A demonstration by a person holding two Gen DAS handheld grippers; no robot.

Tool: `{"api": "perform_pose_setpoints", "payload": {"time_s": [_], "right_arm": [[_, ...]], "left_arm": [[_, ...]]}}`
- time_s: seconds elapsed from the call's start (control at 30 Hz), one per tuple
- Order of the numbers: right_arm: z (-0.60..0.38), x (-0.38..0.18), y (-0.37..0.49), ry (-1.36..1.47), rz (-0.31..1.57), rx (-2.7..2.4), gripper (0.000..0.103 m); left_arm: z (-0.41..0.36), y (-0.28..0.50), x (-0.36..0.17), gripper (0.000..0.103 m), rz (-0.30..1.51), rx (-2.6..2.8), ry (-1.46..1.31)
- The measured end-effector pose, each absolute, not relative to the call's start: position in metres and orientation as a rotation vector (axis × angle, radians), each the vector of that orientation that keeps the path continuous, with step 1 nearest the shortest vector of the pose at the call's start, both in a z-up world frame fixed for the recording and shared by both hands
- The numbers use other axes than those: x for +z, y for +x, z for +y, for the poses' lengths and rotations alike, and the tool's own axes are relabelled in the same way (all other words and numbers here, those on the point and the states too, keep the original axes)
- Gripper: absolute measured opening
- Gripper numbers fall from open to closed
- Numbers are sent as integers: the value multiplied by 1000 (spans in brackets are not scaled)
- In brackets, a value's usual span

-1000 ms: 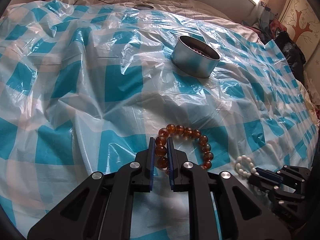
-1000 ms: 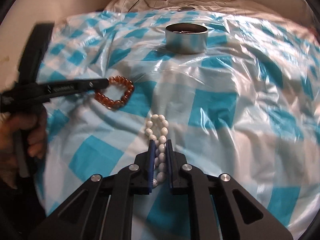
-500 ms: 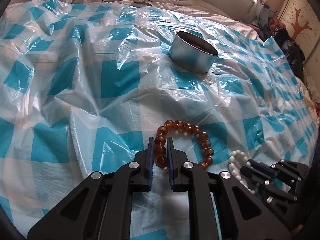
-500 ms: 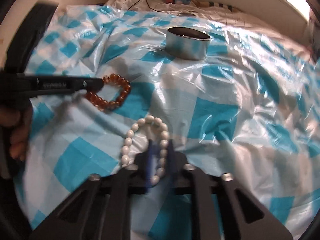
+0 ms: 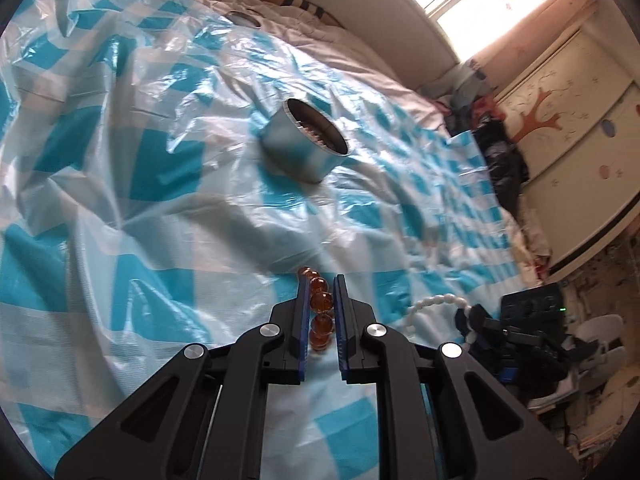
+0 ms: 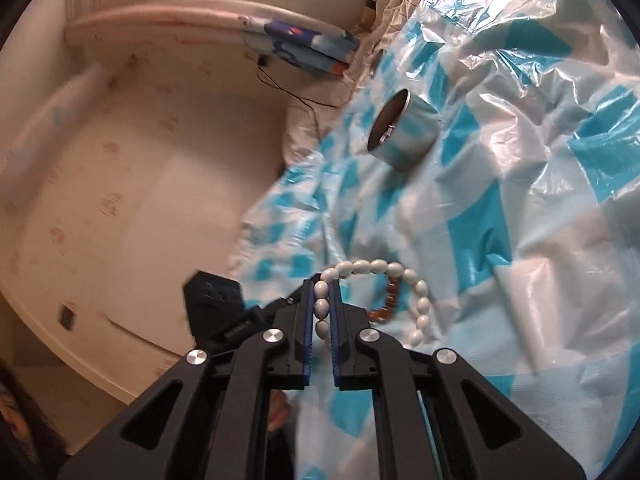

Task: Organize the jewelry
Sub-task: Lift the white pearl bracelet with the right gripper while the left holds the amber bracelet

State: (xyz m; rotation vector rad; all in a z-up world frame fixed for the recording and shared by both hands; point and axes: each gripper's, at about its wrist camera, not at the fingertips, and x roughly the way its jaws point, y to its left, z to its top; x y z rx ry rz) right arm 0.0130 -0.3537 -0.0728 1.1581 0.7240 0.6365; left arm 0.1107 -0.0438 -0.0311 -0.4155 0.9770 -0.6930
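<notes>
My left gripper (image 5: 320,280) is shut on an amber bead bracelet (image 5: 321,301) and holds it lifted above the blue-checked plastic sheet (image 5: 120,184). My right gripper (image 6: 322,284) is shut on a white bead bracelet (image 6: 376,268), whose loop hangs to the right of the fingers. The white bracelet (image 5: 434,302) and the right gripper (image 5: 500,332) also show at lower right in the left wrist view. The amber bracelet (image 6: 390,300) shows through the white loop. A round metal tin (image 5: 304,150), open on top, stands on the sheet ahead; it also shows in the right wrist view (image 6: 404,134).
The sheet covers a bed. Books or boxes (image 6: 308,46) and a cable lie at the head of the bed. A cabinet with a tree picture (image 5: 560,120) stands to the right, with clothes piled beside it.
Both grippers have lifted their bracelets off the sheet and tilted. The amber bracelet now hangs edge-on between the left fingers; the white loop hangs free from the right fingers.
</notes>
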Motion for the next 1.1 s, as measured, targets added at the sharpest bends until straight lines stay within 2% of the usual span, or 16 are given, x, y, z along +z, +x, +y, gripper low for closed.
{"api": "perform_pose_setpoints", "payload": {"time_s": [0.17,0.4,0.77,1.1], "right_arm": [[-361,-68,9,1218,678,680,8],[-360,-61,12,1230,646,709,8],[-378,-41,60,1264,567,760,8],[-382,-43,61,1269,551,756,11]], "left_arm": [[-52,104,-16,10,923,-719,-375],[-70,83,12,10,767,-630,-140],[-90,88,33,10,656,-705,-154],[-114,106,28,10,664,-714,-117]]}}
